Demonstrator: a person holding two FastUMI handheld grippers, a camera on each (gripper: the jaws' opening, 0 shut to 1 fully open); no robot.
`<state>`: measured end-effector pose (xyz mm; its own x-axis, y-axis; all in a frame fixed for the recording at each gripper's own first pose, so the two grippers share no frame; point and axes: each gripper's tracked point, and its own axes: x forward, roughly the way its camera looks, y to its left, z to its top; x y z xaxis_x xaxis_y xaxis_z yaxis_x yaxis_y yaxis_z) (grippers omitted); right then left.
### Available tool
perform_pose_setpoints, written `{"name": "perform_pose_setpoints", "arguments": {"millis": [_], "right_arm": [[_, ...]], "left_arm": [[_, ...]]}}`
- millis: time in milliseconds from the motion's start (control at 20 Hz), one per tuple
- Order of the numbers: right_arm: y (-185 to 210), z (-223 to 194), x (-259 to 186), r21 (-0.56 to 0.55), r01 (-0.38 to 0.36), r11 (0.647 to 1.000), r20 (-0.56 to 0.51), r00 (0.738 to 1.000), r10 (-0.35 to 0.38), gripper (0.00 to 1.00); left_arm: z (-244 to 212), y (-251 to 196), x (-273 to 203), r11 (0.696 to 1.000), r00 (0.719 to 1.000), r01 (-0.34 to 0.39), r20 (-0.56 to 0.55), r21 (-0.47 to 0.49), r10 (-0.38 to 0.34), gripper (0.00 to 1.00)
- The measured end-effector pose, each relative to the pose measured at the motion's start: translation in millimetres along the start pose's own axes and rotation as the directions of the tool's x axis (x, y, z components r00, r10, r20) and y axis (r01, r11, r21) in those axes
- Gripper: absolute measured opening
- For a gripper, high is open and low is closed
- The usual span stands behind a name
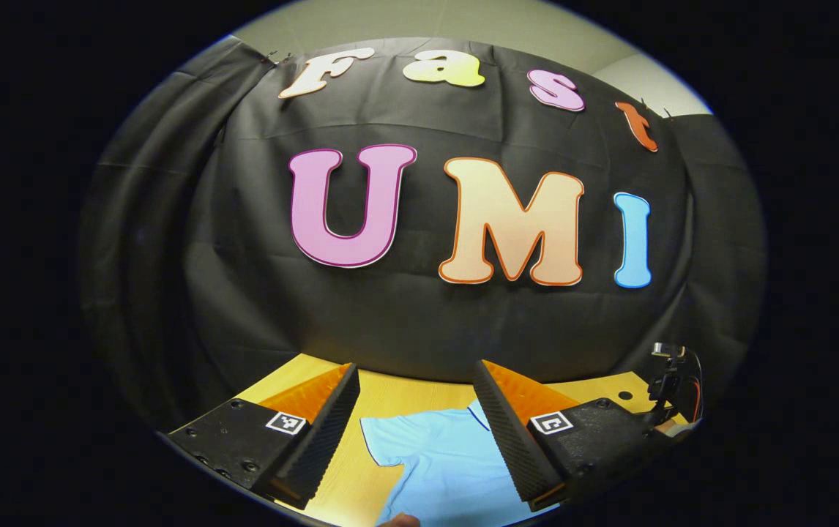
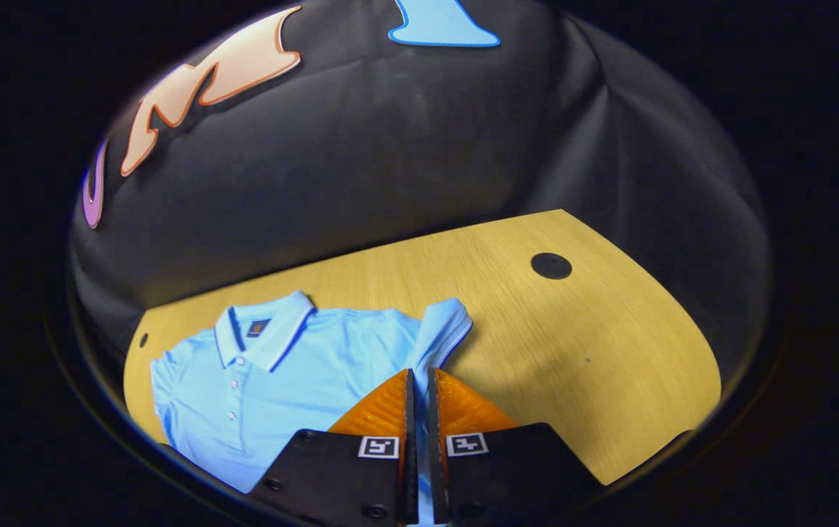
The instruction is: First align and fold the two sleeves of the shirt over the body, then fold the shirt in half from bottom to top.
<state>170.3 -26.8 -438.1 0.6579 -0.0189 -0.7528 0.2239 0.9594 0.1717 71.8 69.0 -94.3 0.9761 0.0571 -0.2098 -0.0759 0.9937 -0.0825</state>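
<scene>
A light blue short-sleeved polo shirt (image 2: 295, 366) lies flat, front up, on the pale wood-grain counter (image 2: 573, 351), close to the black cloth wall (image 2: 390, 168). Collar (image 2: 266, 333) trimmed with a thin dark line, small dark tag inside the neck, white buttons running down the placket.

Right gripper view: the right gripper (image 2: 418, 380) sits low over the shirt at the sleeve (image 2: 443, 329) nearest the bare part of the counter. Its fingers (image 2: 383, 410) are drawn nearly together, a narrow slit between them with a strip of blue cloth showing in it. The sleeve rises in a fold straight ahead of the fingertips. They appear to be pinching the sleeve fabric, though the contact itself is hidden under the fingers. The other sleeve (image 2: 163, 380) lies flat at the far side of the shirt, near the counter's edge. A round dark cap (image 2: 551, 266) is set into the counter, well apart from the shirt.

Left gripper view: the left gripper (image 1: 416, 380) is held above the counter (image 1: 405, 399), aimed mostly at the cloth wall (image 1: 244, 293). Its fingers (image 1: 324, 432) are spread wide with nothing between them. Below and between them lies the shirt (image 1: 441, 461), one sleeve spread flat toward the near finger. At the far edge, a dark device with red wiring (image 1: 672, 380) stands past the counter corner.
</scene>
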Motion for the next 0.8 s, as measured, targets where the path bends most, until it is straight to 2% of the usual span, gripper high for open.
{"name": "perform_pose_setpoints", "arguments": {"millis": [400,750,800], "right_arm": [[82,-12,-14,0.072,-0.169,0.983,0.009,0.986,0.169,0.09],[123,-42,-4,0.103,-0.194,0.976,-0.034,0.980,0.198,0.09],[127,-44,-6,0.110,-0.198,0.974,-0.041,0.978,0.203,0.12]], "left_arm": [[-11,17,-1,0.999,1.000,-0.007,-0.027,-0.033,0.006,0.95],[-33,40,9,0.999,0.996,-0.018,-0.084,-0.039,0.015,0.95],[-39,43,12,0.999,0.995,-0.023,-0.099,-0.047,0.019,0.95]]}}
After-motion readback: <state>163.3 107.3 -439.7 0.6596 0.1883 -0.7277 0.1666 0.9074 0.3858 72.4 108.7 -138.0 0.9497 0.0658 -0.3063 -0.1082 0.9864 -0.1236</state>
